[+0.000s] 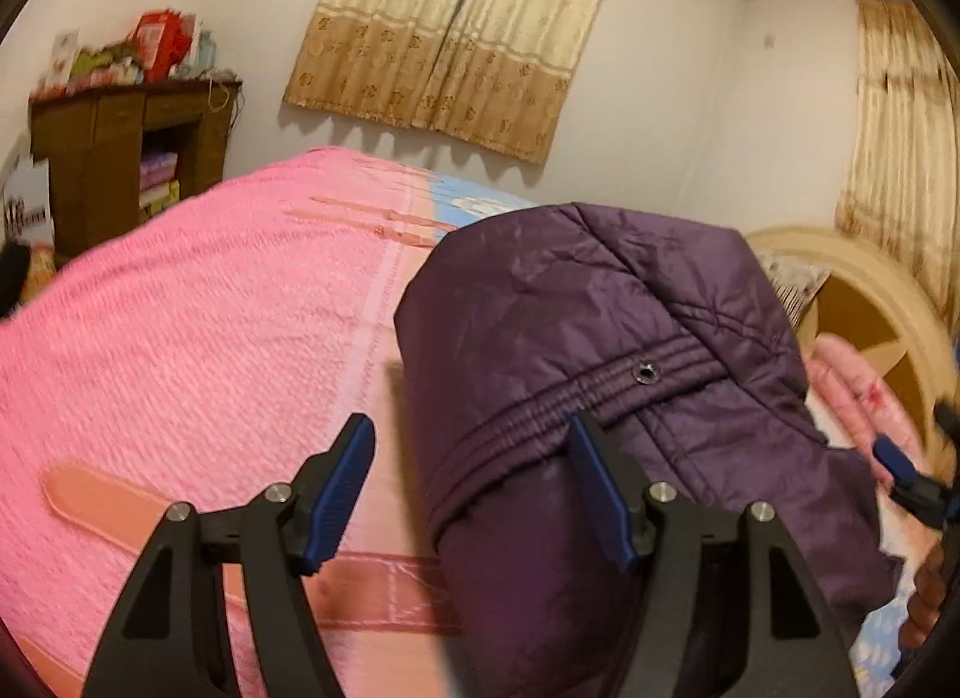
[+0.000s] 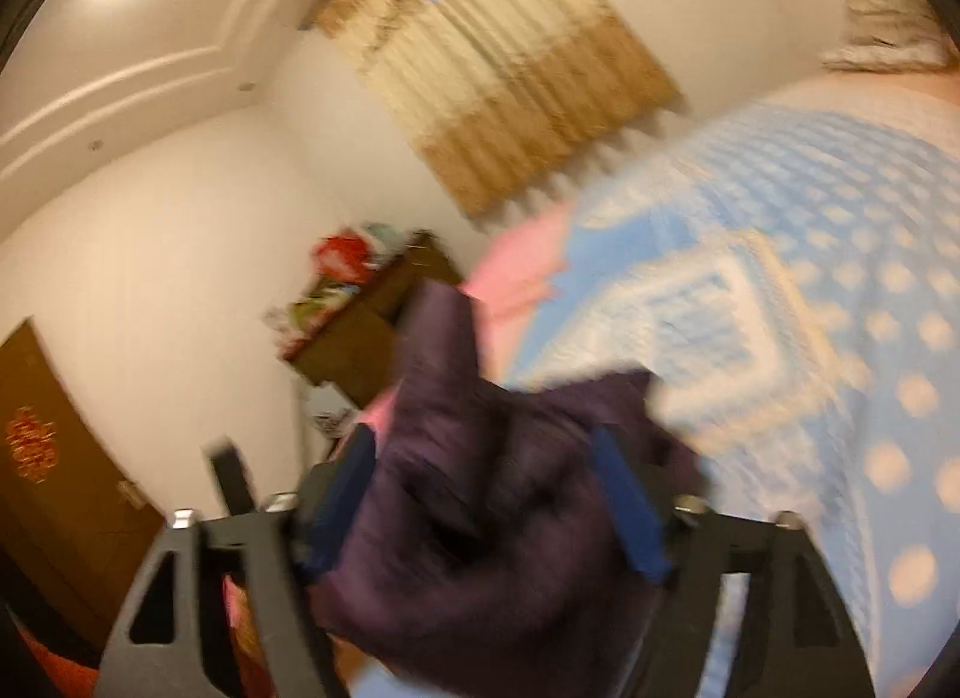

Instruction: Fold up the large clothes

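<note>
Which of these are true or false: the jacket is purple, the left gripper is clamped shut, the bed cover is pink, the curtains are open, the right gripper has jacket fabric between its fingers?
1. The jacket is purple. True.
2. The left gripper is clamped shut. False: its jaws stand wide apart.
3. The bed cover is pink. True.
4. The curtains are open. False: they are drawn closed.
5. The right gripper has jacket fabric between its fingers. True, though the view is blurred.
</note>
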